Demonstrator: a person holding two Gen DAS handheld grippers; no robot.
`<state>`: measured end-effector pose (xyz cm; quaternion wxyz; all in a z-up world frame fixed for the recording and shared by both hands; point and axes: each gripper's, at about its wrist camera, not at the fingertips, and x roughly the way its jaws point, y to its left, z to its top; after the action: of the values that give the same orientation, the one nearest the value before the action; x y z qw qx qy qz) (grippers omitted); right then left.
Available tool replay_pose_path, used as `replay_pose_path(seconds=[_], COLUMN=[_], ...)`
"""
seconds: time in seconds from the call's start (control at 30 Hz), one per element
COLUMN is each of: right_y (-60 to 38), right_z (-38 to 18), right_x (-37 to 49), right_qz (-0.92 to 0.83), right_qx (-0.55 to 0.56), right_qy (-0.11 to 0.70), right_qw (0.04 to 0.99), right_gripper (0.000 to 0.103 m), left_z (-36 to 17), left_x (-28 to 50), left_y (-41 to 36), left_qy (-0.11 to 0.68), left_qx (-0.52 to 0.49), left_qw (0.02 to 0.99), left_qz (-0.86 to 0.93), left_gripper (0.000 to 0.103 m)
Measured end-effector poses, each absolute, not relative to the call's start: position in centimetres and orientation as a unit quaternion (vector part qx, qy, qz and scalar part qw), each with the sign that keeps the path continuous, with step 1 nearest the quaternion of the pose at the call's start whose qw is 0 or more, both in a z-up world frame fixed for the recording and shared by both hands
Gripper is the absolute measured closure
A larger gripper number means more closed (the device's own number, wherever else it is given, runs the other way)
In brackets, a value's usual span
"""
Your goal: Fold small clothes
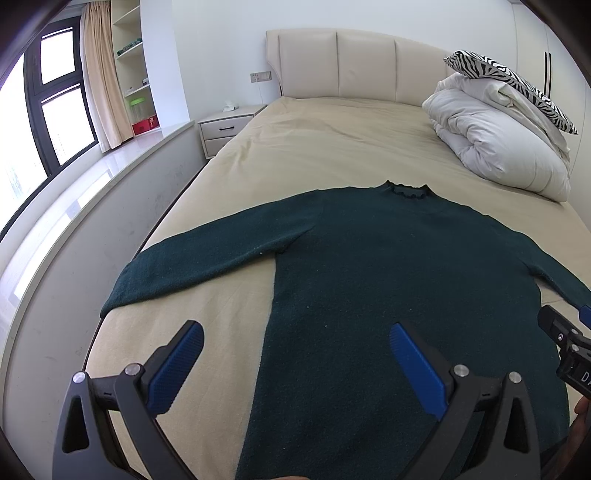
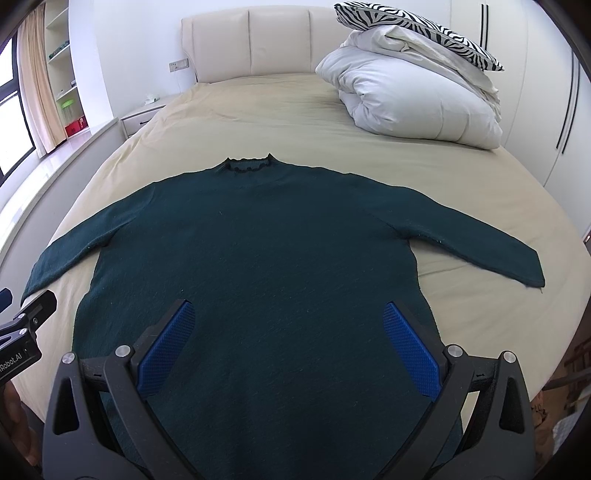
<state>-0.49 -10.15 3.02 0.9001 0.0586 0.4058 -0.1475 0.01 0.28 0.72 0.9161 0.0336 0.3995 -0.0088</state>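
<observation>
Bed [image 2: 258, 110] fills pretty much everything ahead of both our claws, tan sheet all over it. Spread flat on it is the dark green sweater [image 2: 258, 258], collar pointing away from us, both sleeves stretched out to the sides. Far past the right claw, off to its right, we've got a bunched-up white duvet [image 2: 413, 96] with a zebra pillow [image 2: 417, 27] on top. Our left gripper [image 1: 295, 363] hangs above the sweater's left hem edge, jaws wide apart, gripping nothing. Our right gripper [image 2: 286, 343] hangs over the lower body of the sweater, jaws also spread wide and empty.
</observation>
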Motion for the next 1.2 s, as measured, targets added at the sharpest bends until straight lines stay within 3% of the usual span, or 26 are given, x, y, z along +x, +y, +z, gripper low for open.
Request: replay_pose_path(seconds=[1.2], right_y=[-10.05], right_z=[2.98], right_x=[-0.49], right_qz=[-0.148], right_qx=[0.058], right_qy=[0.405], right_qw=[0.900], right_gripper=[0.000], left_z=[1.17], left_x=[-0.06], left_y=[0.43], left_qy=[0.400], left_qx=[0.033], left_qw=[0.916], left_qz=[-0.009], left_gripper=[0.000])
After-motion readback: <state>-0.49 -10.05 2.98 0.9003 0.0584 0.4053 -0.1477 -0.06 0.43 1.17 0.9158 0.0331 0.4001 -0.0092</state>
